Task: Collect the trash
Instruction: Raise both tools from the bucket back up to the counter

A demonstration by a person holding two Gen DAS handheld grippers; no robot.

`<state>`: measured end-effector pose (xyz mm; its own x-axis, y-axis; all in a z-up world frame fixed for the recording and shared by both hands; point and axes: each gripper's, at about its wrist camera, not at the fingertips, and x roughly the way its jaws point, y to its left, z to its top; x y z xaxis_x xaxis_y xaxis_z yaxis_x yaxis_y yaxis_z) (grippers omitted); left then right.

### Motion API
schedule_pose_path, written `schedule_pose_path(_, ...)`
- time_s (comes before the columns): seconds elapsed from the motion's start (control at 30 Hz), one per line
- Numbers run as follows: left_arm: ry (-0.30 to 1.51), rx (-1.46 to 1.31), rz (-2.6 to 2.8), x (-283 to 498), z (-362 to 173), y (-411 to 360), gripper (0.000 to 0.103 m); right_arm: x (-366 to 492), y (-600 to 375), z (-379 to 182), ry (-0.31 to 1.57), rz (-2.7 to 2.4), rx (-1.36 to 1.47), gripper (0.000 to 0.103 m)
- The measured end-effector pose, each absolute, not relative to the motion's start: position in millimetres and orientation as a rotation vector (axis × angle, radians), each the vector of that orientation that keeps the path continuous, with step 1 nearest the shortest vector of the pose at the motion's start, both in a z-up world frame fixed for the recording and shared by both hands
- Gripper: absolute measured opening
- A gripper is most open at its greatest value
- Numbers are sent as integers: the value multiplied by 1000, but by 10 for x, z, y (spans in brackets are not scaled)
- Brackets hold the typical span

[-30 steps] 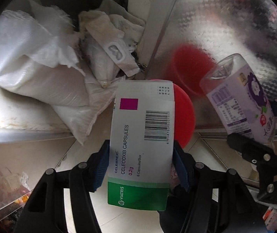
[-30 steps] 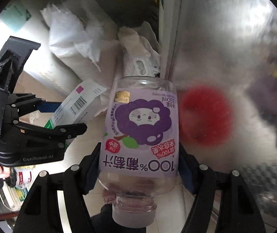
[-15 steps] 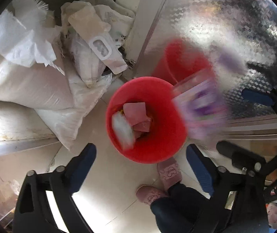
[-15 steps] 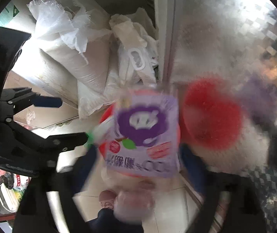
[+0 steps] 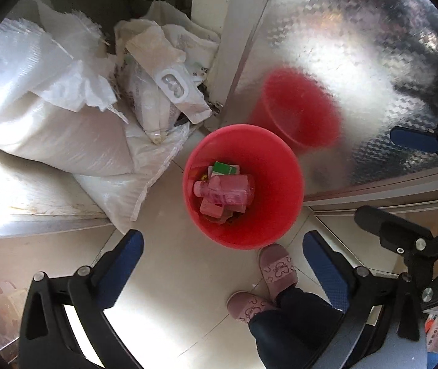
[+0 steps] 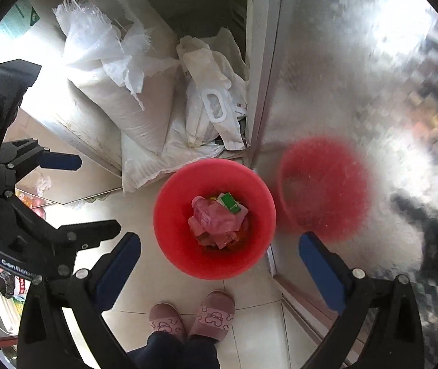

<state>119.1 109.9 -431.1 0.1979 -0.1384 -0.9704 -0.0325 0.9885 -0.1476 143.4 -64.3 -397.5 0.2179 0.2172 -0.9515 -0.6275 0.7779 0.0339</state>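
Observation:
A red bin (image 5: 283,166) stands on the tile floor below both grippers, also seen as the red bin (image 6: 170,215) in the right wrist view. Inside it the clear juice bottle (image 5: 228,189) lies on its side, tinted pink, with the green end of the medicine box (image 5: 225,168) behind it. The right wrist view shows the same bottle (image 6: 216,218) and box (image 6: 229,203). My left gripper (image 5: 222,243) hangs above the bin, its jaws opening with nothing between them. My right gripper (image 6: 219,243) is open and empty above the bin too.
White woven sacks (image 5: 50,117) and a crumpled bag (image 5: 163,86) are piled left of the bin. A shiny patterned metal panel (image 5: 357,61) stands to the right and reflects the bin. The person's pink slippers (image 6: 216,310) stand just in front of the bin.
Both grippers opened. The medicine box fell from the left one and the juice bottle from the right one, and both now lie in the red bin.

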Motion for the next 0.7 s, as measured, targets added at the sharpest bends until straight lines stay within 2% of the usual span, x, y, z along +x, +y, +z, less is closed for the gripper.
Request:
schedule_pose_path(0.3, 1330, -184, -10, 917, -3519, 1162, 103, 1265, -660, -3320, 1226, 556, -353, 103)
schedule_pose_path(0.7, 1208, -212, 98, 395, -1740, 1147, 103, 878, -589, -1730, 1091, 616, -388, 103)
